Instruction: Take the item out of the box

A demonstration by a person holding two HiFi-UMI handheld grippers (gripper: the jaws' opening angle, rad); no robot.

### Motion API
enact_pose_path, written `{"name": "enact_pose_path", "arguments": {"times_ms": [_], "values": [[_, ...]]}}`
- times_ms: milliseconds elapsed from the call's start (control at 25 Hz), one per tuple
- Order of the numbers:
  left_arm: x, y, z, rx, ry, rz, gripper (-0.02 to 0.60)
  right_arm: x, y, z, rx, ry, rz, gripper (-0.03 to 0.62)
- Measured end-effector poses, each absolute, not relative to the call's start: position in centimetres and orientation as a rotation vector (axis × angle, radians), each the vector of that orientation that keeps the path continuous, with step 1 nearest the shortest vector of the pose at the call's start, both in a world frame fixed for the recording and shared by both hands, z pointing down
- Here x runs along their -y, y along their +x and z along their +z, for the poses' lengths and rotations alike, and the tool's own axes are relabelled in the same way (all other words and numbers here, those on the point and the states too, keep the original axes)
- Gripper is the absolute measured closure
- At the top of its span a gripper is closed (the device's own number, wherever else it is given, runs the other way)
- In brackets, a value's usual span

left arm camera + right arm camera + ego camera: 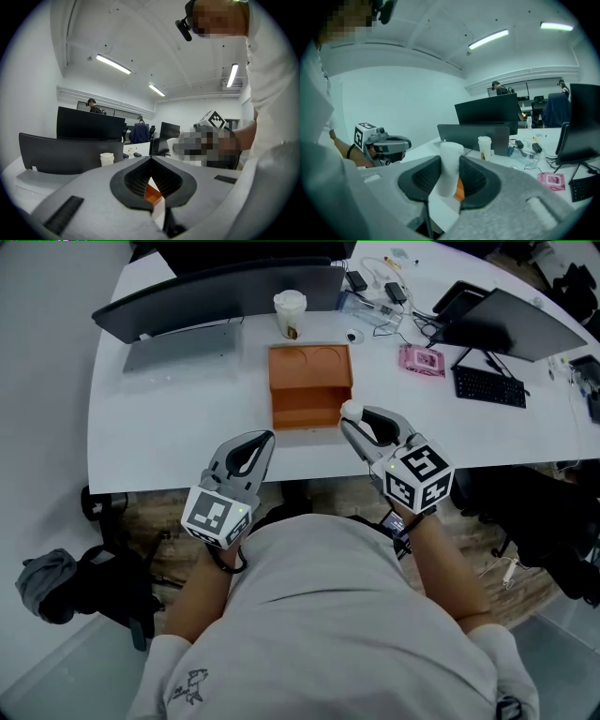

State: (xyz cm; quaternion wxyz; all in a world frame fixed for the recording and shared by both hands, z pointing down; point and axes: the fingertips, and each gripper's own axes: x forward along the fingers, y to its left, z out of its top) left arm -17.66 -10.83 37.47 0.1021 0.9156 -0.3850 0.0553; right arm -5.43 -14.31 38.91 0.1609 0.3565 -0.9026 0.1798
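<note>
So the right gripper (356,420) is clamped on the white cylinder (352,410), which is already out of the orange box (309,423) and sits just off the box's lower right corner, about mid-frame in the head view. In the right gripper view the pads pinch the cylinder's lower part, and it leans a bit to the left with most of its length sticking up above the jaws. That's my worry: with such a low grip on a smooth round thing, it could pivot or slide out if the hand swings fast or eases off, and it would probably roll on the white table (169,437) or go over the near edge. Dipping too close could also clip the box wall and shove the box. The left gripper (268,437) is pressed shut on nothing, lower left of the box. As for the box, the upper half shows two round recesses, both look empty, and the lower compartment looks empty too, though it's shaded.
</note>
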Motion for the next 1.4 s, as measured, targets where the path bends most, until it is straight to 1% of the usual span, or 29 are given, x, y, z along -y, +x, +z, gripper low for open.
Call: {"name": "enact_pose_path", "arguments": {"times_ms": [440,760,1200,1400], "values": [[4.8,-9.0,37.2,1.126,2.720,0.204,0.583,7.7,3.1,38.4,2.620,1.005,0.461,0.471],[-1.3,-4.1,36.8,1.167,2.730,0.202,0.583,1.6,8.1,37.8,2.664,0.978,0.420,0.471],[-9.8,0.2,37.4,1.255,2.663,0.189,0.583,-7.6,14.2,36.8,2.709,0.985,0.326,0.471],[-11.9,0.5,37.1,1.281,2.647,0.197,0.583,-10.3,14.8,35.6,2.727,0.975,0.281,0.471]]}}
